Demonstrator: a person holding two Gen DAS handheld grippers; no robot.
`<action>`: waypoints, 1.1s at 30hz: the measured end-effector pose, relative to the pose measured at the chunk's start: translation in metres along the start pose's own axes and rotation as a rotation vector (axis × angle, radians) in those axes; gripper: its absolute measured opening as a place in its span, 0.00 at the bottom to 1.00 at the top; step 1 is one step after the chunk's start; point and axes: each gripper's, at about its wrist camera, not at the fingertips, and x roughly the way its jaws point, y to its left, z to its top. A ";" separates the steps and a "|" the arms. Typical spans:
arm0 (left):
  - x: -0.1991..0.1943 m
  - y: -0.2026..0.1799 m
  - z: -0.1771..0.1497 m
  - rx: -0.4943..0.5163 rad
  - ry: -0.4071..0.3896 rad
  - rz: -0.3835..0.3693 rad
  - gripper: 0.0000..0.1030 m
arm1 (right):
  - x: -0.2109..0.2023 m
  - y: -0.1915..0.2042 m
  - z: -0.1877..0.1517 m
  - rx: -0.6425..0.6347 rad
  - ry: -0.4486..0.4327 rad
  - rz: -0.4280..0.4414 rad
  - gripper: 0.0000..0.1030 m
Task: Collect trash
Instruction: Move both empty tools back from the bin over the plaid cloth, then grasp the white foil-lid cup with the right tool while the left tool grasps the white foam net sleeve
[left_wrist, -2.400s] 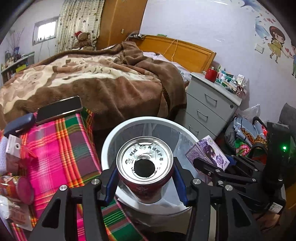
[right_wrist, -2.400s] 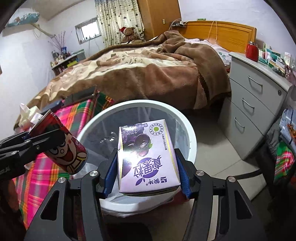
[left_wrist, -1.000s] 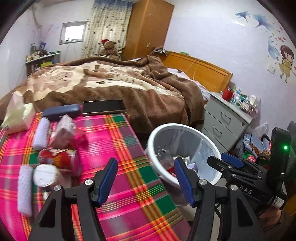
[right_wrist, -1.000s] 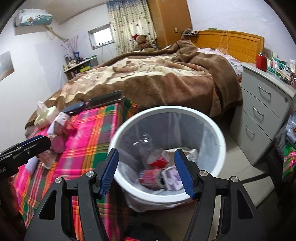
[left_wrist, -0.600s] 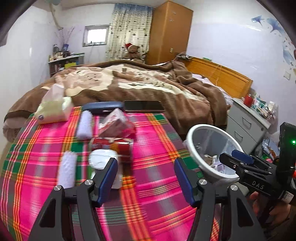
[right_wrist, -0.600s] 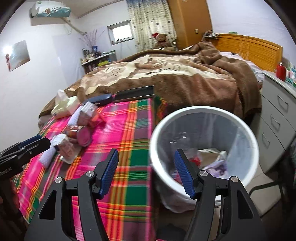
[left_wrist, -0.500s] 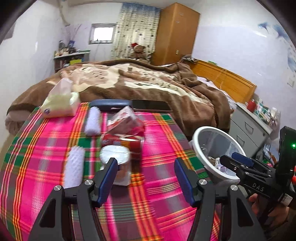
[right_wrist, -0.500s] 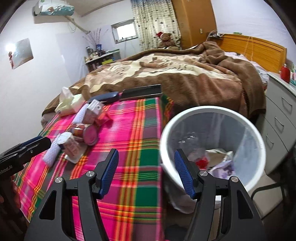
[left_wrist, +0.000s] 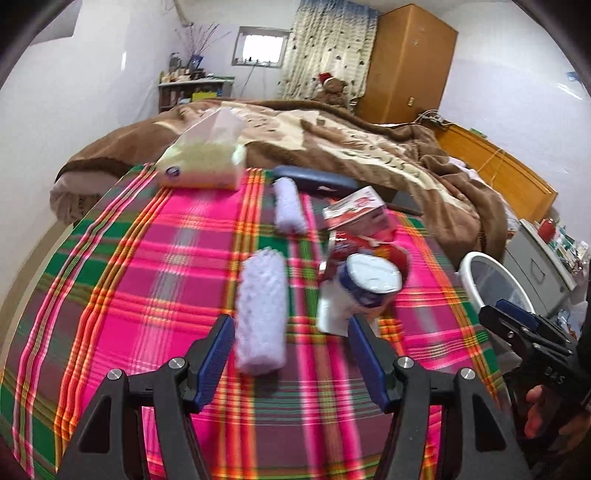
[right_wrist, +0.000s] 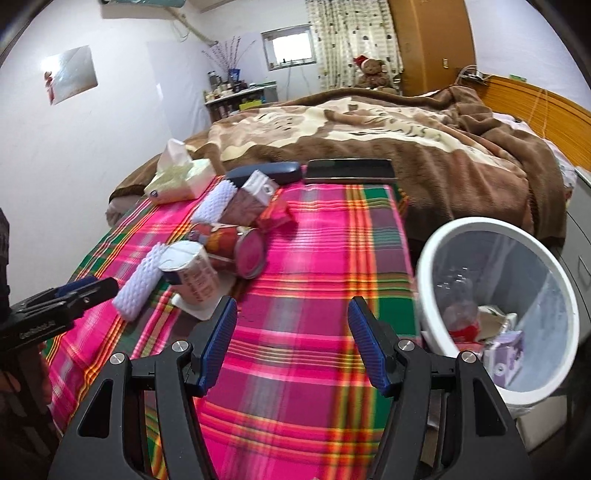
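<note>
The left tool (left_wrist: 291, 350) has its two blue pads wide apart, and nothing is between them. It hangs over the counter (left_wrist: 129, 295), which has a bright pink and green checked cloth on it. Just past its pads lies a white bumpy foam sleeve (left_wrist: 260, 310). Beside that, to the right, a white cup with a blue rim (left_wrist: 364, 286) lies on its side. It rests on a white paper (left_wrist: 332, 314). Right behind the cup is a red can (left_wrist: 391, 254), also on its side. A small red and white carton (left_wrist: 360, 214) is tipped over just behind the can. A second foam sleeve (left_wrist: 290, 208) lies farther back, near a dark blue case (left_wrist: 314, 181). A soft pack of tissues (left_wrist: 207, 162) sits at the far edge of the counter.

The right tool (right_wrist: 291, 328) is open too, with its pads far apart and nothing in them. It hangs over a bare part of the cloth. To its right stands the white trash bin (right_wrist: 436, 254), just beside the counter's edge. Inside the bin are a clear bottle (right_wrist: 458, 295), a purple carton (right_wrist: 506, 350) and some other bits I cannot make out. A black phone (right_wrist: 349, 170) lies at the back of the counter, beside the bed (right_wrist: 406, 125) with its brown blanket. A teddy bear (right_wrist: 371, 72) sits on the far side of the bed.
</note>
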 end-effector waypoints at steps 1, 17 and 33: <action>0.002 0.004 0.000 -0.003 0.001 -0.005 0.62 | 0.002 0.003 0.000 -0.001 0.001 0.005 0.62; 0.067 0.043 0.010 -0.049 0.121 -0.050 0.62 | 0.032 0.042 0.001 -0.038 0.038 0.059 0.62; 0.074 0.068 0.019 -0.062 0.107 -0.021 0.52 | 0.059 0.079 0.007 -0.045 0.036 0.052 0.62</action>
